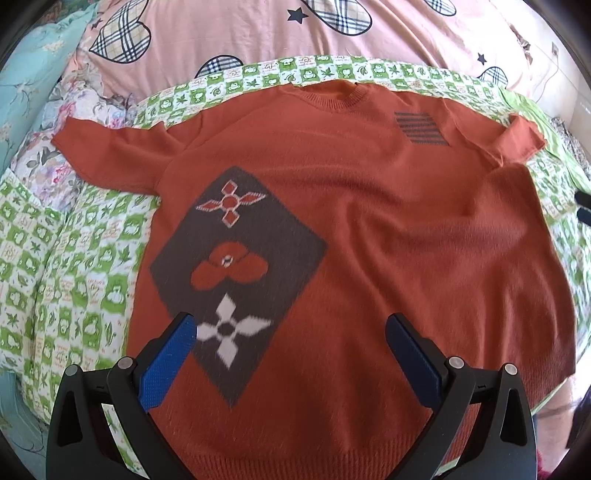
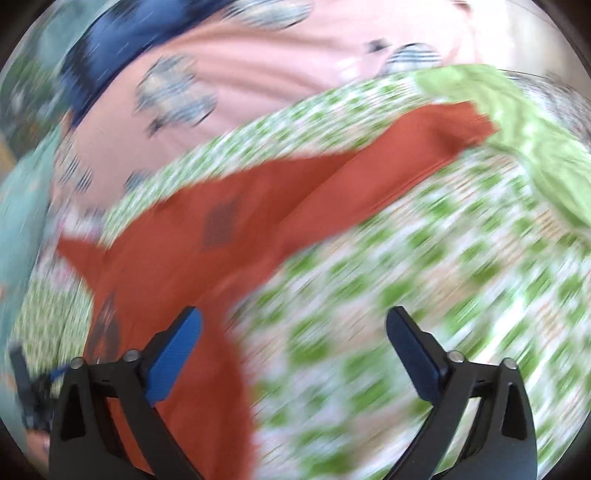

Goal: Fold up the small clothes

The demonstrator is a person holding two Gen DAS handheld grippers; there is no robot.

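One orange sweater, one green-checked quilt, one pink blanket, two grippers.

The whole picture is very blurry. The right gripper sits near the bottom with its two blue fingers spread wide apart and nothing between them. An orange sweater lies on the left side, and one long sleeve stretches far off to the right. Under it is a green and white checked blanket. A light green cloth lies at the far right, touching the sleeve end. A pink sheet is farther back.
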